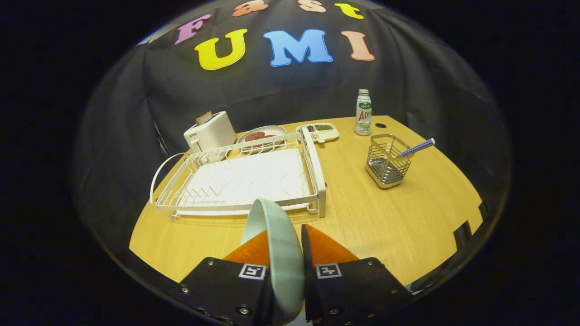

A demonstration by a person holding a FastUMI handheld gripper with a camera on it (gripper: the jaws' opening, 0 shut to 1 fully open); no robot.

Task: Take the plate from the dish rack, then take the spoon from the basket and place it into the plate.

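A pale green plate (277,244) stands on edge between my fingers, and my gripper (284,246) is shut on its rim. It hangs above the wooden table, in front of the white dish rack (317,174), which lies just beyond the fingers. Further off to the right stands a wire basket (384,168). A spoon with a blue checked handle (418,147) leans out of the basket toward the right.
Behind the rack stand a white toaster (210,131), a plate with food (261,134) and a divided tray (319,131). A small bottle (363,112) stands at the back of the table (385,222). Bare tabletop lies between the rack and the basket.
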